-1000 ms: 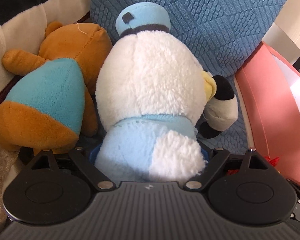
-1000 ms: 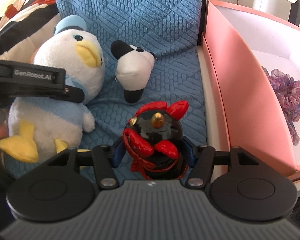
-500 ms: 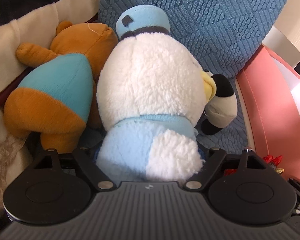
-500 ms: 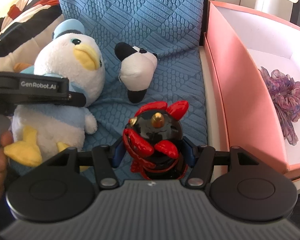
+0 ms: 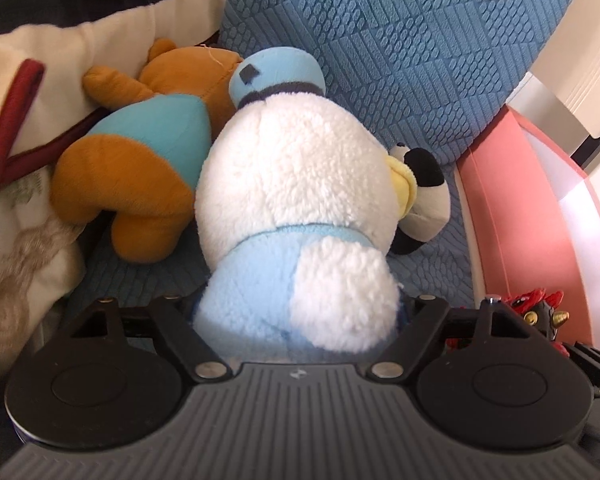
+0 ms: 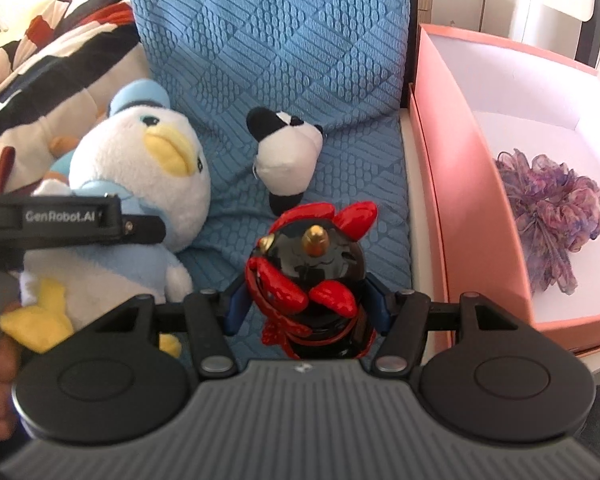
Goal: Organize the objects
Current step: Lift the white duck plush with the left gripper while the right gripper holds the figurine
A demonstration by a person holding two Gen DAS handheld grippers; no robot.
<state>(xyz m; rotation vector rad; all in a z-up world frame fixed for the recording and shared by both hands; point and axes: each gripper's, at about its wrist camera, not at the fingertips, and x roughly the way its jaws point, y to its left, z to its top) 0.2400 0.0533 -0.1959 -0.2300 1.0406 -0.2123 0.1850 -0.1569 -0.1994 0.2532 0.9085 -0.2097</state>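
Observation:
My left gripper [image 5: 300,312] is shut on a white and light-blue duck plush [image 5: 300,208] and holds it by its body above the blue seat. The duck also shows in the right wrist view [image 6: 140,184], with the left gripper's body [image 6: 60,220] across it. My right gripper [image 6: 308,308] is shut on a black and red figurine [image 6: 312,272] with a gold horn. The figurine also shows in the left wrist view [image 5: 540,312]. A pink box [image 6: 460,184] stands to the right, holding a purple scrunchie [image 6: 552,216].
A small panda plush [image 6: 288,152] lies on the blue quilted cushion [image 6: 268,40]. An orange bear plush in a teal shirt [image 5: 140,172] lies left of the duck. A striped blanket [image 6: 60,60] is piled at the far left.
The left gripper has drawn back and lifted a little with the duck, so the bear shows more fully. The right gripper has moved slightly forward, still holding the figurine.

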